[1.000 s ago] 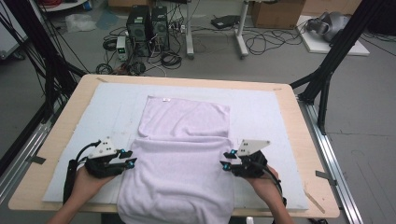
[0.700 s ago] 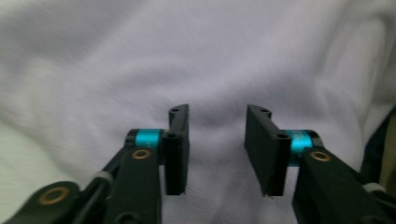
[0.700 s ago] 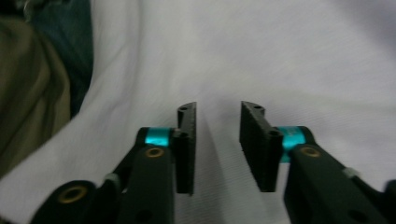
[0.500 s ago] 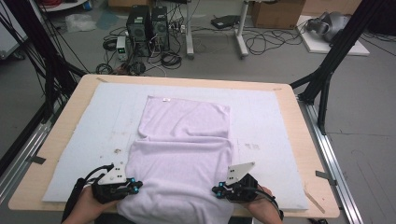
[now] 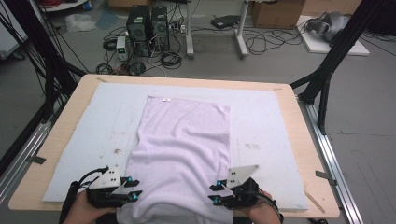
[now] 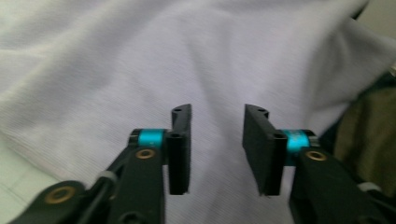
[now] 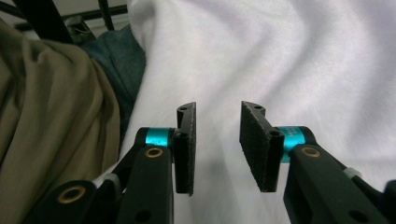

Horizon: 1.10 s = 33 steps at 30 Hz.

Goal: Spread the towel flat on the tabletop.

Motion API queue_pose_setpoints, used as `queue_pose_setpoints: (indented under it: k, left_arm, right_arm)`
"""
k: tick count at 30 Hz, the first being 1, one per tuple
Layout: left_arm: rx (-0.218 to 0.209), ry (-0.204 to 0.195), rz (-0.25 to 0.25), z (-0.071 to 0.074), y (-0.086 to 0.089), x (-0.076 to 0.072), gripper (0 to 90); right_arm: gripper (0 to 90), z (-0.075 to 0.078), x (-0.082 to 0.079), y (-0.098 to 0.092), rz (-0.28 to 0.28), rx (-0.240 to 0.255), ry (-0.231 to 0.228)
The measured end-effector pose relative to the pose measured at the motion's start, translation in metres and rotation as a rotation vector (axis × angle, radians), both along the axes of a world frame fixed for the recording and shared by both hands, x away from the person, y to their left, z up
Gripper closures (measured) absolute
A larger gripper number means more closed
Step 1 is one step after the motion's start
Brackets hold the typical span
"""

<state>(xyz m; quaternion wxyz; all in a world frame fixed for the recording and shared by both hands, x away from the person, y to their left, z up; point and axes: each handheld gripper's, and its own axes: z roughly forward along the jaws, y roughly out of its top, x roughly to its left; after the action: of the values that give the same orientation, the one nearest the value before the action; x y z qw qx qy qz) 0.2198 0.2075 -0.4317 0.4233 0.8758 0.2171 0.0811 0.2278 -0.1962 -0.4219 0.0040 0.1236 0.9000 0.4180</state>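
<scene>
Both my grippers have slid back toward the near edge of the table (image 5: 308, 154) since a second ago, and the towel (image 5: 187, 140) has come with them: its folded-over near half is now drawn out flat, so the cloth lies as one long strip with its near end hanging over the table's near edge. My left gripper (image 5: 133, 195) sits at the towel's near left corner, just beside its left edge, close to the table's near edge. My right gripper (image 5: 215, 193) sits at the towel's near right corner, just beside its right edge, equally close to that edge. The two are well apart, with the towel's whole width between them.

My jaws on both sides have just been opening. In the left gripper view the left gripper (image 6: 217, 149) has its two black pads standing apart with a clear gap, and the towel (image 6: 140, 60) lies beyond and below them, not pinched. In the right gripper view the right gripper (image 7: 217, 149) shows the same: pads parted, white towel (image 7: 280, 56) seen through the gap, nothing pressed between them. So I hold nothing in either one.

The towel's far end, with a small tag on it, lies near the middle of the table, on the pale mat (image 5: 93, 121) that covers the tabletop.
</scene>
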Motion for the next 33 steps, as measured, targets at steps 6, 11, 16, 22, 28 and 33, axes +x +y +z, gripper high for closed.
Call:
queue_pose_setpoints:
  k: [6, 11, 16, 22, 28, 33]
  left_arm:
    - [0.04, 0.01, -0.046, -0.012, -0.009, 0.003, 88.0]
    - [0.05, 0.001, -0.075, -0.007, -0.003, -0.014, 88.9]
    - [0.018, -0.02, -0.06, 0.005, 0.014, -0.024, 77.1]
    - [0.025, -0.038, 0.053, 0.004, 0.02, 0.01, 65.1]
    - [0.032, -0.026, 0.131, -0.007, 0.023, 0.033, 64.6]
    - [-0.002, -0.042, 0.202, -0.001, 0.031, 0.059, 82.2]
  right_arm:
    - [80.8, -0.021, 0.01, 0.025, 0.054, -0.069, -0.017]
    - [88.4, -0.018, 0.003, 0.025, 0.101, -0.092, -0.009]
    - [78.7, -0.005, -0.013, 0.008, 0.102, -0.021, -0.006]
    - [64.1, -0.003, 0.005, -0.003, -0.028, -0.051, -0.05]
    - [61.7, -0.014, 0.027, -0.008, -0.122, -0.068, -0.052]
    - [63.1, -0.011, 0.044, -0.013, -0.166, -0.069, -0.073]
